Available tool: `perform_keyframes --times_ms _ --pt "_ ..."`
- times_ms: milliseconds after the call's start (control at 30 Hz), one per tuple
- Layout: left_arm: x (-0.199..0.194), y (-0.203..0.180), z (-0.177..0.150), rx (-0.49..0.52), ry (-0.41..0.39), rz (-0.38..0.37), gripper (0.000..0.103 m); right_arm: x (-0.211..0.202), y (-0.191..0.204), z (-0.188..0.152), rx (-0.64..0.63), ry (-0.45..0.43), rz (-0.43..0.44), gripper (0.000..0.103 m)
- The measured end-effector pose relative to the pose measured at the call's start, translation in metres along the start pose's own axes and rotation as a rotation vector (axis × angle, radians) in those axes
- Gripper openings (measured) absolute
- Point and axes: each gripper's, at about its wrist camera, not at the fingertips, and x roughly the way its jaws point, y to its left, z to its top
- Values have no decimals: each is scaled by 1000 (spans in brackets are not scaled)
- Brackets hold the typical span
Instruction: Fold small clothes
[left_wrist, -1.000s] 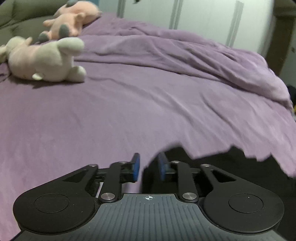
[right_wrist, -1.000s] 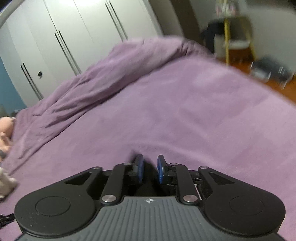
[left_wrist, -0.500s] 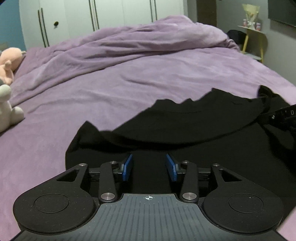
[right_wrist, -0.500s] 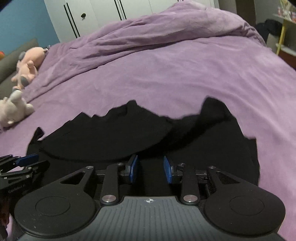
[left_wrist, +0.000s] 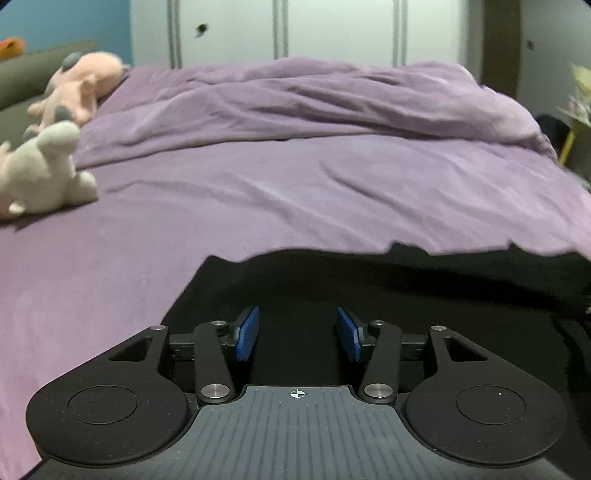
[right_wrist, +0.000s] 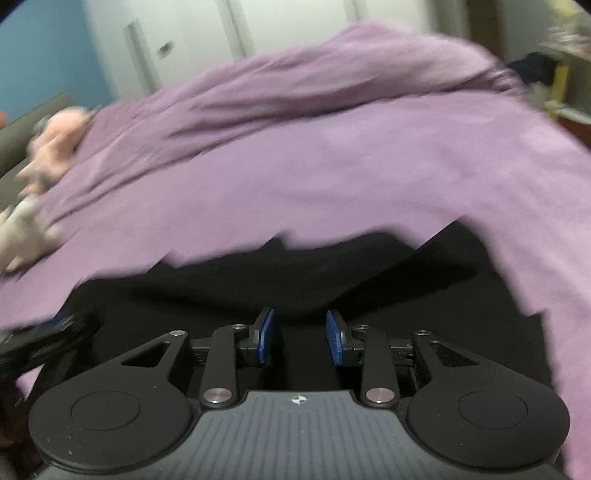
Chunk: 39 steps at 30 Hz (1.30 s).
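A black garment (left_wrist: 388, 284) lies spread on the purple bed (left_wrist: 258, 192). It also shows in the right wrist view (right_wrist: 258, 280), blurred. My left gripper (left_wrist: 297, 334) is open and empty, low over the garment's left part. My right gripper (right_wrist: 300, 336) is open and empty over the garment's middle. The left gripper's dark body (right_wrist: 44, 339) shows at the left edge of the right wrist view.
A white plush toy (left_wrist: 40, 173) and a pink plush toy (left_wrist: 81, 92) lie at the bed's far left. A bunched purple duvet (left_wrist: 332, 99) runs across the back. White wardrobe doors (left_wrist: 295, 29) stand behind. A yellow stand (right_wrist: 561, 81) is at the right.
Both grippers opened from nearly shut and let the black garment down onto the bed. Both views swung; the left jaws widened further in the last half second.
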Motion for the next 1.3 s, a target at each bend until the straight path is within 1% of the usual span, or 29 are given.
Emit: perform_keyframes --times_ms 67,133,200,267,367,433,467,500,533,567,600,667,733,767,833,933,1000,1033,1100,1167,1200,1300 --pt "-1 -8 -8 48 18 -13 55 -2 16 -8 -105 -5 -49 31" --pt "-8 -12 -16 106 -3 5 56 -5 16 -11 -147 4 -66 31" --pt "-16 -10 -19 135 -20 13 64 -9 9 -10 -144 19 -99 31" --pt "-20 -4 -19 115 -21 8 65 -14 -1 -7 -120 18 -136 31" --pt "-29 9 -21 85 -21 17 65 -35 -21 -15 -75 6 -176 27" --pt "-36 18 -25 99 -23 63 64 -48 -38 -19 -50 -2 -241 27" --pt "-37 24 -27 104 -14 105 63 -56 -46 -22 -27 -3 -271 26" --pt "-39 31 -30 99 3 147 60 -65 -50 -24 -17 10 -341 23" --pt "-42 42 -34 72 20 199 59 -75 -53 -27 -18 19 -400 23" --pt "-47 51 -37 45 30 231 57 -85 -54 -32 -10 18 -425 24" --pt "-53 61 -41 13 40 245 57 -95 -56 -36 4 19 -439 25" --pt "-68 80 -49 -66 70 216 57 -115 -60 -46 35 11 -413 27" --pt "-86 94 -59 -148 96 136 57 -126 -63 -56 64 28 -369 29" --pt "-94 97 -63 -171 101 90 59 -130 -64 -61 70 48 -341 30" --pt "-107 98 -70 -182 116 -8 59 -132 -67 -70 92 74 -303 32" --pt "-117 93 -76 -166 125 -97 61 -140 -76 -81 164 91 -213 35" --pt "-116 90 -79 -175 148 -143 61 -145 -81 -86 195 96 -177 36" --pt "-114 87 -79 -178 160 -138 61 -147 -81 -89 197 94 -171 36" --pt "-109 81 -78 -177 181 -102 59 -148 -82 -92 205 89 -160 36" --pt "-108 78 -76 -185 187 -82 58 -146 -83 -92 200 82 -149 35" --pt "-108 76 -76 -188 186 -75 59 -144 -83 -93 192 82 -157 34" --pt "-109 72 -78 -184 193 -58 58 -142 -79 -93 175 69 -164 16"
